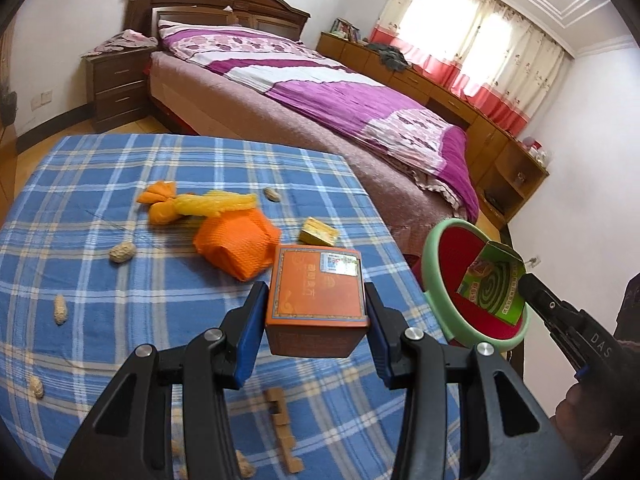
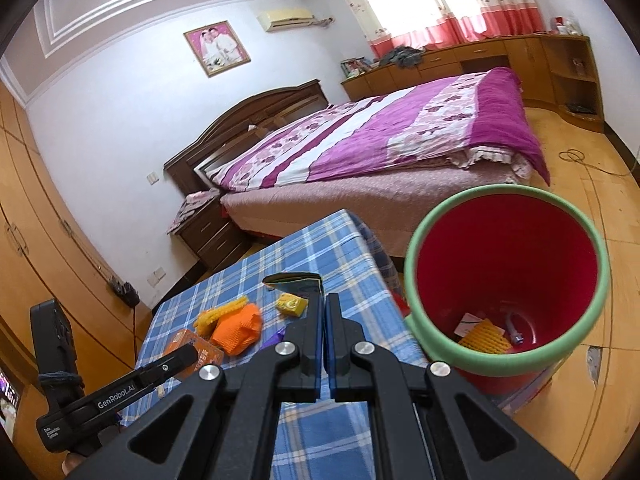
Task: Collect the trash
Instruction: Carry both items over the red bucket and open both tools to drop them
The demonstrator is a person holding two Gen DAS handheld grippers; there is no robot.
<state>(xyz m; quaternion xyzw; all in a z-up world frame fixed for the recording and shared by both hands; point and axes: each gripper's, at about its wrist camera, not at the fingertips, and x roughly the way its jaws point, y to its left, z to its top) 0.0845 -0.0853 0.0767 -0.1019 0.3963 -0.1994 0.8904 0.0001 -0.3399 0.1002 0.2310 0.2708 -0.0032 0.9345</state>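
Clearly the red bin with its green rim is the landmark: it stands just off the far corner of the table under its blue checked cloth, mouth tilted toward the table, with a few scraps already at its bottom. On the cloth, well short of the bin, lie the orange foam net, a yellow net, a small yellow carton and scattered peanut shells. The left gripper is clamped on an orange box, lifted clear of the cloth and not yet over the bin. The right gripper has its pads pressed together on the edge of a flat green coil-printed carton, which the left view shows at the bin's mouth. The thin carton, pinched only at one edge, could swing and drop outside the rim. The box, held by its smooth sides, could slip. Both hands converging on the bin could also collide or knock it over.
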